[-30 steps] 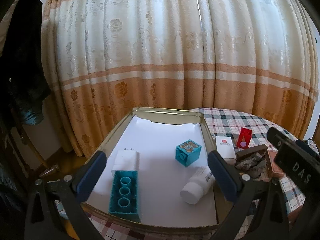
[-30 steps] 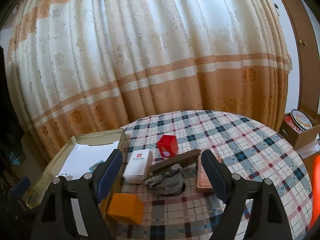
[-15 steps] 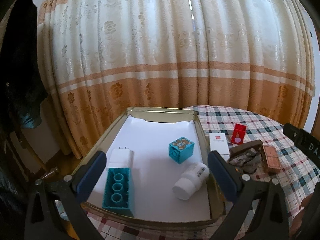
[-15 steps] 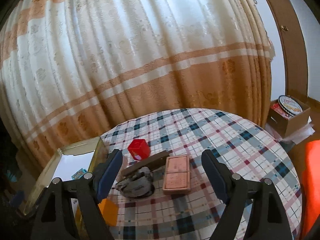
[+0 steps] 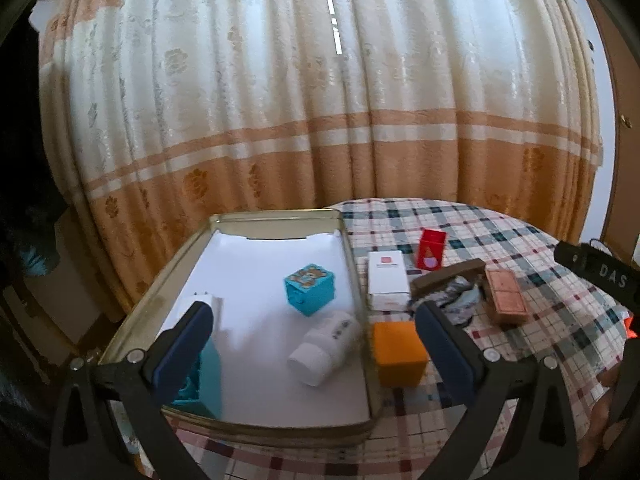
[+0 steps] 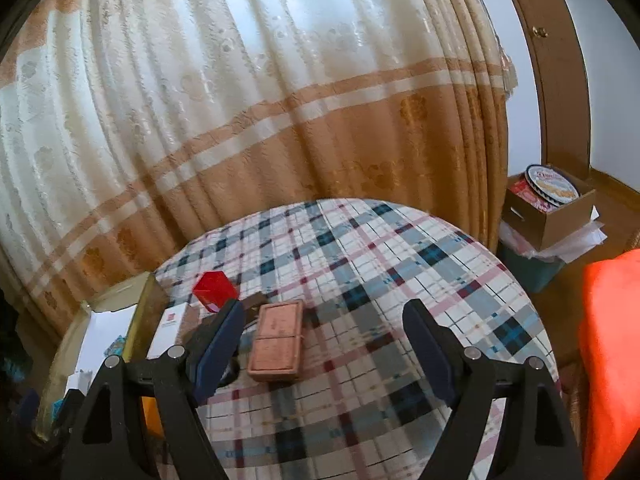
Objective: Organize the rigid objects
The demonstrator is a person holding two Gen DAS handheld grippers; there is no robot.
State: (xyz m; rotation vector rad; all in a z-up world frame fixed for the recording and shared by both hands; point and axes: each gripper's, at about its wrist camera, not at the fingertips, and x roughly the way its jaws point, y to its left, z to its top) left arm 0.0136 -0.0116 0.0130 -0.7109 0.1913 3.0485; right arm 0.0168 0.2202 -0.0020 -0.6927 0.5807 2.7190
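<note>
A gold metal tray [image 5: 356, 280] lined with white paper holds a teal bear cube [image 5: 310, 289], a white bottle [image 5: 326, 346] on its side, a white charger [image 5: 202, 304] and a teal brick [image 5: 200, 376]. Right of the tray on the plaid table lie an orange cube [image 5: 398, 354], a white box [image 5: 387, 278], a red box [image 5: 431, 254], a dark wooden bar [image 5: 448, 276], a grey rock [image 5: 460, 300] and a pink-brown block [image 5: 506, 296]. My left gripper [image 5: 312, 354] is open above the tray's near end. My right gripper [image 6: 324, 350] is open, with the pink-brown block [image 6: 278, 340] between its fingers' line.
A patterned curtain [image 5: 320, 120] hangs behind the round table [image 6: 400, 280]. A cardboard box with tins [image 6: 548, 204] sits on the floor at the right. An orange cloth [image 6: 612, 360] is at the right edge. The right gripper's body [image 5: 600, 274] shows in the left wrist view.
Both grippers have swung to the right. The orange cube has come into the left wrist view; the right view has shifted from the tray toward the pink-brown block and open table.
</note>
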